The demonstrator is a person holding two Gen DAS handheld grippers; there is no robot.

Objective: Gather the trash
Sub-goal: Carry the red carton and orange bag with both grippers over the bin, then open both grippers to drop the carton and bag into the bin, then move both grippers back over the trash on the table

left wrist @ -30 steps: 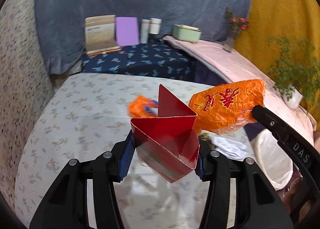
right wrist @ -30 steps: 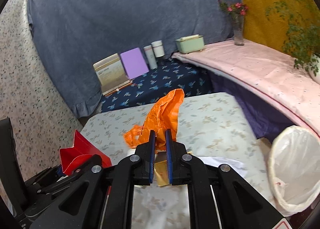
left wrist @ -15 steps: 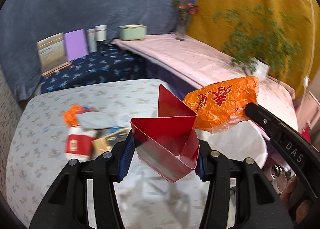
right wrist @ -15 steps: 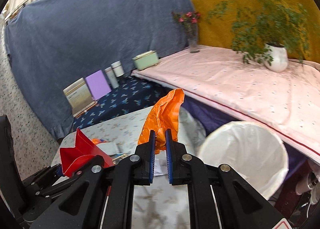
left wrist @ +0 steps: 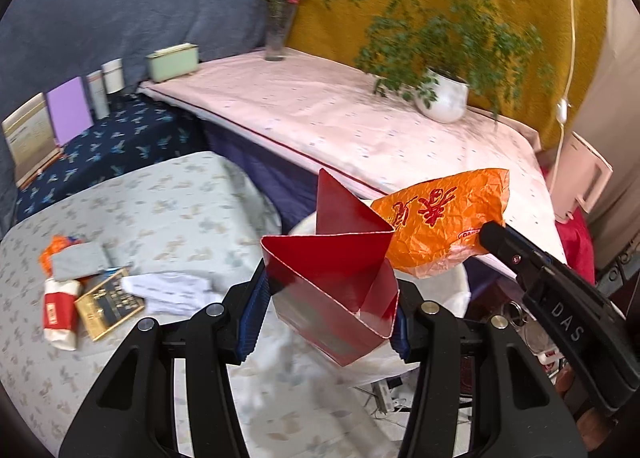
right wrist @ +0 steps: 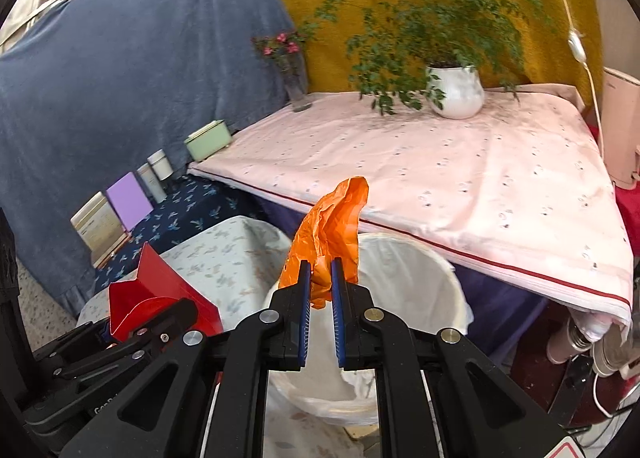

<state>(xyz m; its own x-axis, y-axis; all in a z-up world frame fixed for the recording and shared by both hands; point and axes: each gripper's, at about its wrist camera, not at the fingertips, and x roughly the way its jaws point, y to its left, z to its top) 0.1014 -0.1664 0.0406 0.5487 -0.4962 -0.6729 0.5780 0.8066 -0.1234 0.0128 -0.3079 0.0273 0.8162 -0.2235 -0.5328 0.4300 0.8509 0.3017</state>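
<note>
Mustard and slate-blue drapes back a pink-clothed worktop (right wrist: 460, 177) carrying a potted fern (right wrist: 454, 91) and a vase of flowers (right wrist: 294, 85); a second ago both cameras faced the floral-clothed worktop (left wrist: 160, 193) instead, so both arms have swung right, away from the litter and toward the bin.

The white-lined trash bin (right wrist: 404, 278), off at the right edge a second ago, now sits straight ahead and below the right hand-held gripper (right wrist: 320, 322), whose blue pads are pinched on the lower end of the crumpled orange plastic bag (right wrist: 332, 225). The bag stands up over the bin's mouth.

The left hand-held gripper (left wrist: 326, 314) is clamped across the sides of an open red paper carton (left wrist: 336, 274), unchanged in the grip. In the left wrist view the carton hides most of the bin; only slivers of white liner show behind and below it.

Both pieces look carried and close to drop position. A judgement: the bag seems ready to release, while the carton probably needs a little more travel.

More trash remains on the floral worktop: a red-and-white wrapper (left wrist: 60, 310), a gold-edged packet (left wrist: 108, 306), white paper (left wrist: 172, 290) and an orange scrap (left wrist: 56, 248)
</note>
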